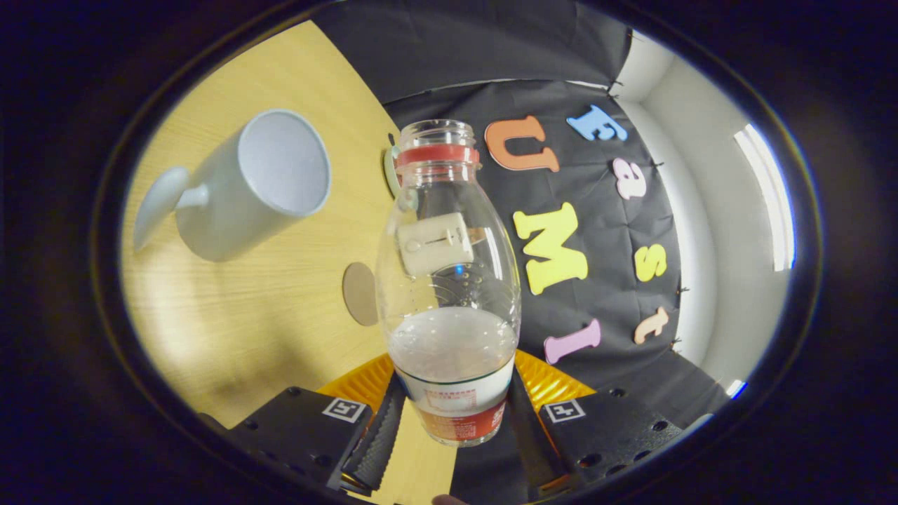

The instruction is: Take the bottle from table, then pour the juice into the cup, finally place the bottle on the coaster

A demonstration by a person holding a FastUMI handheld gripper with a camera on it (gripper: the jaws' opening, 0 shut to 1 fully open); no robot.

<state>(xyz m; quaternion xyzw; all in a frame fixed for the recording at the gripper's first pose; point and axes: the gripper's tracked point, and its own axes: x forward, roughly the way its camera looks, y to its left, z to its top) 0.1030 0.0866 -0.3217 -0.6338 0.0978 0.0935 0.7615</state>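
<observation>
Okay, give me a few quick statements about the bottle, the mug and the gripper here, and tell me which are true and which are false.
1. The clear plastic bottle sits between the black gripper fingers, both pressing its base. True.
2. The bottle has a cap screwed on. False: its mouth is open, with only a red ring around the neck.
3. The bottle is full to the neck. False: cloudy liquid fills only its lower part.
4. The pale grey ceramic mug stands on the wooden table with its handle on the side away from the bottle. True.
5. The round tan coaster lies under the mug. False: it lies apart from it, beside the bottle.
</observation>
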